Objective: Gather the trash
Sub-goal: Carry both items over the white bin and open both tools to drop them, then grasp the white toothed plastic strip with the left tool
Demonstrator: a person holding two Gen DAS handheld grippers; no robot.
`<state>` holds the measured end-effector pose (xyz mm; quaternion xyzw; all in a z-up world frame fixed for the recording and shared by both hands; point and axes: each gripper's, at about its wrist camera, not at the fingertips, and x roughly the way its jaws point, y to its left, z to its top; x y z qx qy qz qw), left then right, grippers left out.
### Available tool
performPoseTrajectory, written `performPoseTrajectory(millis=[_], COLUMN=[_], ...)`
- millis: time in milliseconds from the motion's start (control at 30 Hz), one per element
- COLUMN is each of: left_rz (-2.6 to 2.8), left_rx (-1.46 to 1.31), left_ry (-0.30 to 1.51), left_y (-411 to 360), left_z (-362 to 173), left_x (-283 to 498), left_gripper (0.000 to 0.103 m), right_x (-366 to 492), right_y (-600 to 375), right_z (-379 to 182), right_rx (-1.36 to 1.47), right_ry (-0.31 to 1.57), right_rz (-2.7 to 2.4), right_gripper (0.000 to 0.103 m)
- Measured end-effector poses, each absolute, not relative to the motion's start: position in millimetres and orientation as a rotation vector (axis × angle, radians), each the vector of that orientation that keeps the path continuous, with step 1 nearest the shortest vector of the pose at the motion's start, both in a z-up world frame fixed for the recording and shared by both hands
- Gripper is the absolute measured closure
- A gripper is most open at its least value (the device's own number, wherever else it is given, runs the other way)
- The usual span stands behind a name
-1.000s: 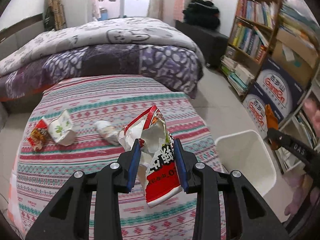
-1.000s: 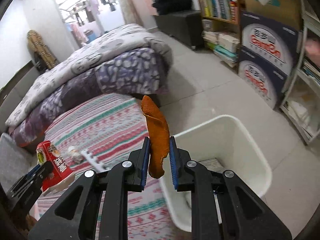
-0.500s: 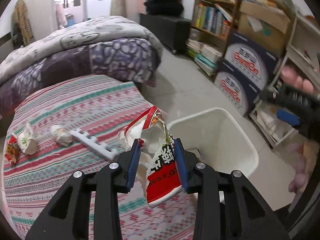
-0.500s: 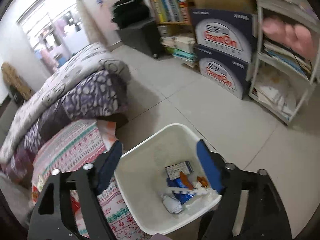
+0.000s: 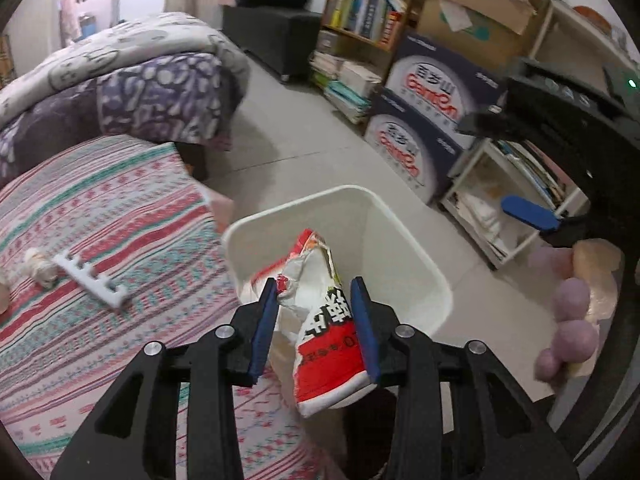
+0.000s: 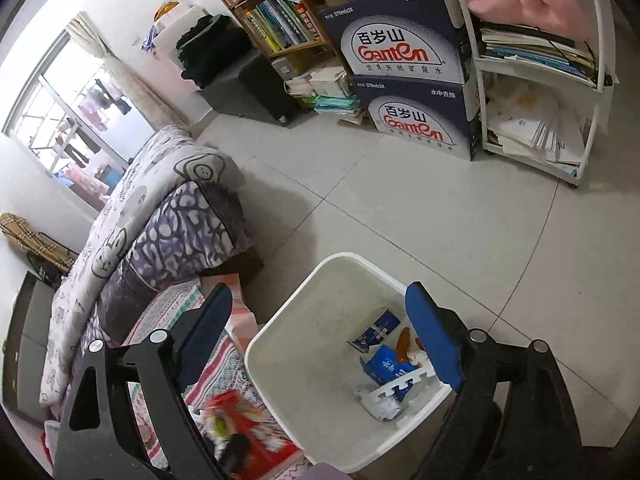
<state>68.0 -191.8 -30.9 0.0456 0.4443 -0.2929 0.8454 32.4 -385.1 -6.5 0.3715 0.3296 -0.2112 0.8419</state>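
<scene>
My left gripper (image 5: 316, 324) is shut on a torn red and white snack bag (image 5: 320, 320) and holds it at the near rim of the white trash bin (image 5: 400, 240). The bag also shows blurred in the right wrist view (image 6: 240, 424). My right gripper (image 6: 320, 344) is open and empty above the bin (image 6: 280, 344). Inside the bin lie blue cartons (image 6: 384, 364), an orange peel (image 6: 402, 340), a white comb-like strip (image 6: 396, 388) and crumpled paper. On the striped cloth (image 5: 100, 240) lie a white comb-like strip (image 5: 92, 280) and a crumpled wrapper (image 5: 40, 268).
A bed with a purple and grey quilt (image 5: 120, 80) stands behind the striped surface. Bookshelves (image 5: 368, 12), stacked blue water boxes (image 6: 408, 72) and a white rack of papers (image 6: 540, 92) line the far side of the tiled floor.
My left gripper has carried the snack bag right, to the bin's rim. My right gripper stays open over the bin; the orange peel it held a second ago lies inside.
</scene>
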Motion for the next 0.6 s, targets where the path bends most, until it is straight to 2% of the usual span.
performPoseTrajectory(millis=[33,133,167,600], left_rz=[-0.635,-0.627,-0.605,0.029], left_rx=[0.098,0.099,0.087,-0.022], left_ry=[0.934,0.938,0.941,1.083], left_y=[-194,-193,-188,-78], left_z=[-32,-38,-40,-100], left_x=[67,71,76,180], left_gripper=[0.061,0.032,0.030,0.028], right_x=[33,34,36,54], right_y=[-385,-385,-384,-361], right_z=[-7,-9,-11,-23], right_rx=[0.789,0.806,0.814,0.819], right_ry=[0.699,0.709,0.719,0.821], right_rz=[-0.443,-0.440,-0.434,-0.328], right_gripper=[0.018,0.015,0.014,0.013])
